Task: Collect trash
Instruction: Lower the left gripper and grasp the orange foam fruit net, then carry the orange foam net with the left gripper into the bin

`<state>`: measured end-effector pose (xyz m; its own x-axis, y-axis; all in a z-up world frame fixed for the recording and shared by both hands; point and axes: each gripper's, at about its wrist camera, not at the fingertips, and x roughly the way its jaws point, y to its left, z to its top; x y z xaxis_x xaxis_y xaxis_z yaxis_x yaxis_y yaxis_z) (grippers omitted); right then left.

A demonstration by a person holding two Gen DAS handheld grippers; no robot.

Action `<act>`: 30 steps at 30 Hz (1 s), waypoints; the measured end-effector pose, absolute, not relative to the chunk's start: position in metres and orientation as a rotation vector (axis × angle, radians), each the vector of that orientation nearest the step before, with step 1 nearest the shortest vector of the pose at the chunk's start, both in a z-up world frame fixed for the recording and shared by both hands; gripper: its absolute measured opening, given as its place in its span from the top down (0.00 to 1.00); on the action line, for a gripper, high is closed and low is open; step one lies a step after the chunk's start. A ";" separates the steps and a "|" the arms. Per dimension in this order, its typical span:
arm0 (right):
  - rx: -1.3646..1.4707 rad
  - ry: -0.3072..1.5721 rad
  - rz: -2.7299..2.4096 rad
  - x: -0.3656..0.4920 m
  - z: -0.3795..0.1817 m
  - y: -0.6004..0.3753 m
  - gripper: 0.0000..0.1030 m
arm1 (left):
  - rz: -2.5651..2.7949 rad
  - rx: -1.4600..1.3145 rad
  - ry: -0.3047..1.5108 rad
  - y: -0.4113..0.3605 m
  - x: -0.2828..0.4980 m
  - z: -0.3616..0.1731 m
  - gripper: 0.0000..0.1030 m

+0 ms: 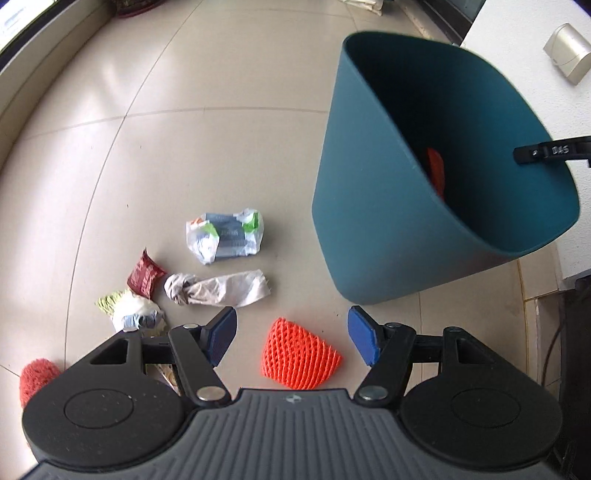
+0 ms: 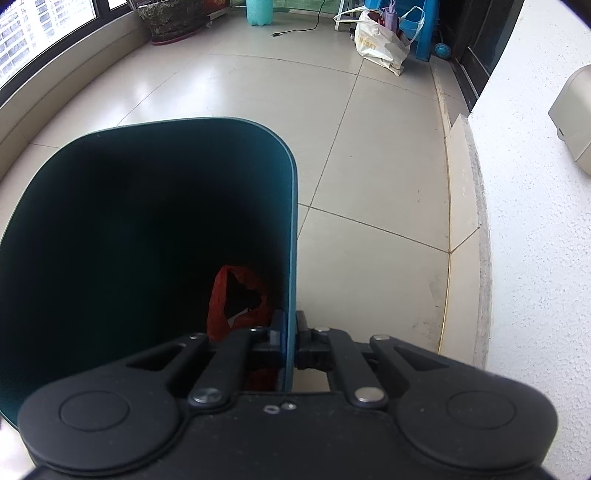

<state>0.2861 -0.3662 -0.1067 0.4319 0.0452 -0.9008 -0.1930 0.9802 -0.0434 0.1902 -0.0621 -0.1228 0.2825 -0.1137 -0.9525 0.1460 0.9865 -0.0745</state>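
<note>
Hovering over orange mesh, steeply downward

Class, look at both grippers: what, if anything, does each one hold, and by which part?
The right gripper clamps the teal bin by its rim wall. The left gripper is open, holding nothing.

Soft daylight from the windows glares on the tiled floor; sharp frames, fisheye-bent edges, dark bin interior.

Left gripper: black linkages, blue pads, silver rivets, ribbed grey base.
</note>
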 end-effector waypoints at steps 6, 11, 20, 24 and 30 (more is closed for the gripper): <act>-0.139 1.115 0.142 0.286 -0.107 -0.366 0.96 | -0.184 -0.009 1.405 -0.055 0.192 -0.200 0.36; -0.151 1.119 0.149 0.285 -0.109 -0.363 0.96 | -0.234 0.041 1.511 -0.072 0.196 -0.283 0.36; -0.174 1.125 0.148 0.286 -0.109 -0.358 0.96 | -0.199 0.047 1.581 -0.069 0.199 -0.345 0.38; -0.174 1.127 0.146 0.286 -0.110 -0.357 0.96 | -0.174 0.060 1.570 -0.067 0.203 -0.339 0.74; -0.170 1.125 0.139 0.286 -0.110 -0.358 0.96 | -0.139 0.073 1.530 -0.062 0.202 -0.322 0.89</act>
